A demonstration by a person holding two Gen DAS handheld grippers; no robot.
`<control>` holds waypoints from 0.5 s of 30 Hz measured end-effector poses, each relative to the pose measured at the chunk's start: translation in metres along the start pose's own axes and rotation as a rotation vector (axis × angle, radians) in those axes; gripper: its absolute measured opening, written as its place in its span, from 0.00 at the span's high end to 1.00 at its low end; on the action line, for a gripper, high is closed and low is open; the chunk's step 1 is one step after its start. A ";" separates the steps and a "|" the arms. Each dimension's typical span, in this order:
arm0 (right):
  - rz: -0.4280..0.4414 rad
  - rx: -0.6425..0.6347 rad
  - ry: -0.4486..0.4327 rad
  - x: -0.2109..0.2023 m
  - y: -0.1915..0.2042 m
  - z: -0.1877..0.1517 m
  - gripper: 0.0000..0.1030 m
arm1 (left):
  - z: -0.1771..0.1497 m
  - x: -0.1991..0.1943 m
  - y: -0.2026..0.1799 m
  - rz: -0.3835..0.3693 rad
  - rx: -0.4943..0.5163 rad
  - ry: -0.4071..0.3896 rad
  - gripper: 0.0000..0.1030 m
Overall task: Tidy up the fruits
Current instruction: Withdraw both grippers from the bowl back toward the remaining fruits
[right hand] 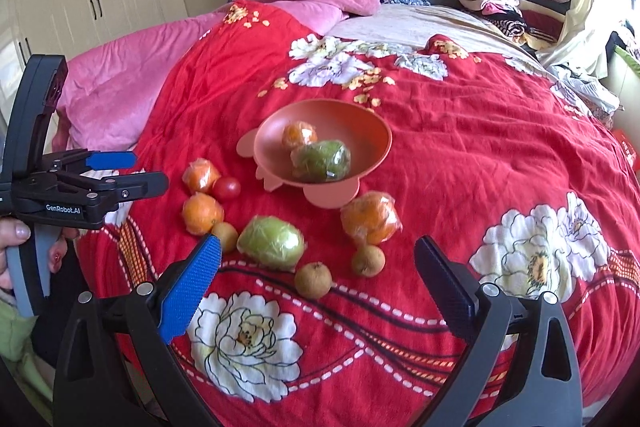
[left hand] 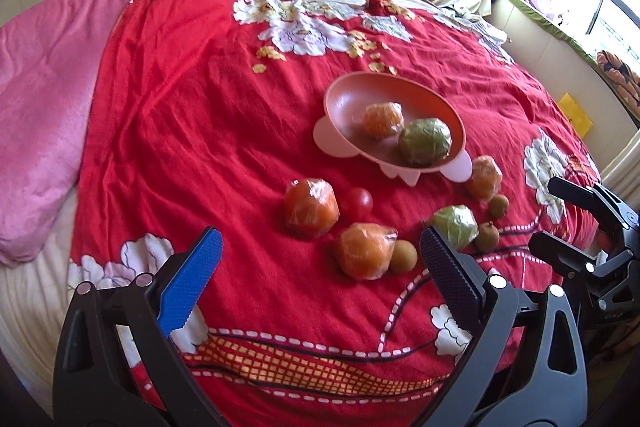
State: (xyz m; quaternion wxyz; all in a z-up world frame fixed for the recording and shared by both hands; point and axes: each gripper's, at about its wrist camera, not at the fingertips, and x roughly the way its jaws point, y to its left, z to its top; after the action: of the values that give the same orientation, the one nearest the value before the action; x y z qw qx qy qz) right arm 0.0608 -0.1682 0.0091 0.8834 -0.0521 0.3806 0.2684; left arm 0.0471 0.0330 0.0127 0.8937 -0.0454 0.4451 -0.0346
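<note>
only readable text i can spot is "GenRobot.AI" in white letters on the black body of the left tool [right hand: 150, 171], seen from the right wrist view. nothing legible on the fruit wrappers or anywhere else

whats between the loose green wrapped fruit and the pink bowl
Nothing: in the right wrist view, only bare red bedspread lies between the green wrapped fruit and the pink bowl.

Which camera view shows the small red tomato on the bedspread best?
The left wrist view: the tomato shows nearly whole beside a wrapped orange. In the right wrist view the tomato is smaller and farther off.
</note>
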 end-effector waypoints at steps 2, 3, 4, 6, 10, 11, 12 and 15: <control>0.004 0.000 0.005 0.001 0.001 -0.002 0.06 | -0.003 0.002 -0.003 -0.006 0.009 0.008 0.10; 0.005 -0.002 0.011 0.002 0.002 -0.004 0.06 | -0.004 0.003 -0.004 -0.006 0.012 0.011 0.10; 0.004 -0.002 0.015 0.002 0.003 -0.005 0.06 | -0.006 0.005 -0.006 -0.008 0.017 0.016 0.10; 0.009 -0.004 0.024 0.004 0.003 -0.007 0.06 | -0.009 0.006 -0.009 -0.011 0.025 0.024 0.10; 0.013 -0.002 0.043 0.008 0.003 -0.012 0.06 | -0.016 0.011 -0.013 -0.017 0.038 0.042 0.10; 0.015 -0.002 0.046 0.009 0.003 -0.013 0.06 | -0.017 0.011 -0.013 -0.019 0.039 0.045 0.10; 0.017 -0.005 0.049 0.010 0.004 -0.014 0.06 | -0.018 0.012 -0.014 -0.020 0.039 0.047 0.10; 0.020 -0.008 0.061 0.015 0.004 -0.016 0.07 | -0.021 0.016 -0.014 -0.029 0.034 0.060 0.10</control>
State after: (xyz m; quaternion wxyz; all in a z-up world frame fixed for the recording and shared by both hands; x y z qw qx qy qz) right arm 0.0564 -0.1629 -0.0123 0.8685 -0.0601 0.4067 0.2768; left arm 0.0398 0.0169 -0.0106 0.8801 -0.0356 0.4702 -0.0562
